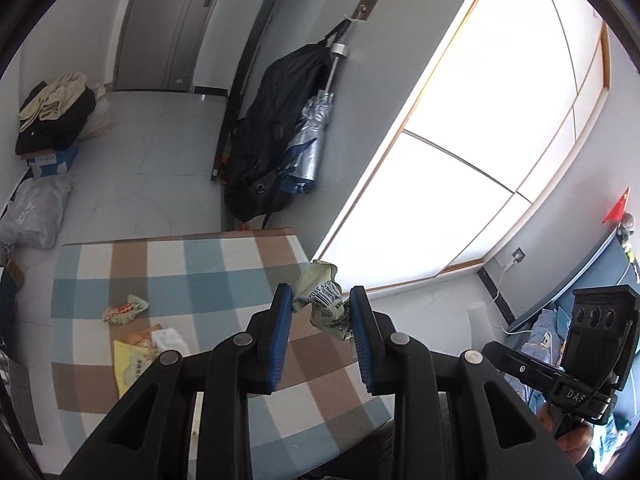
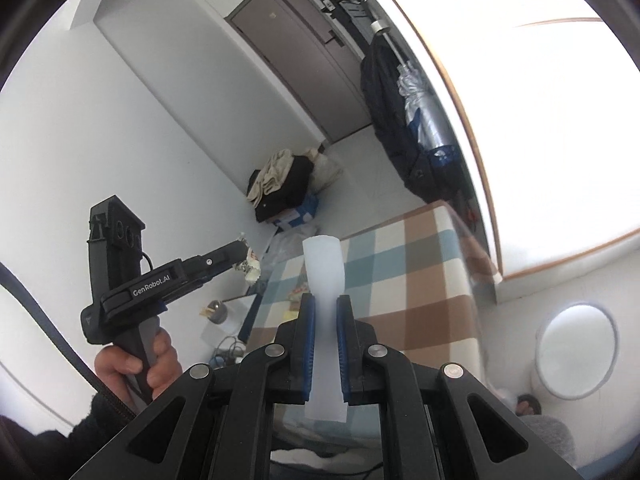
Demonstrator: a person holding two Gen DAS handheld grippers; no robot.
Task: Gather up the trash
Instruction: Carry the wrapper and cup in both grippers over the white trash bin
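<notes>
In the left wrist view my left gripper [image 1: 322, 296] is shut on a crumpled pale green wrapper [image 1: 324, 308] with a barcode, held above the far right edge of the checked tablecloth [image 1: 200, 264]. Still on the cloth are a red and green wrapper [image 1: 124, 312], a yellow packet [image 1: 128, 364] and a white tissue [image 1: 170, 338]. My right gripper [image 2: 324, 304] is shut on a white translucent strip [image 2: 324, 264] that stands up between its blue pads [image 2: 308, 328]. The right wrist view also shows the left gripper [image 2: 242, 250] with its wrapper [image 2: 252, 268], held by a hand [image 2: 136, 364].
A round white container [image 2: 576, 352] stands on the floor right of the table. A black bag [image 1: 264, 132] and a silver umbrella [image 1: 310, 136] hang on the wall beyond it. Clothes piled on a box [image 1: 52, 116] and a grey bag [image 1: 36, 216] lie at the left.
</notes>
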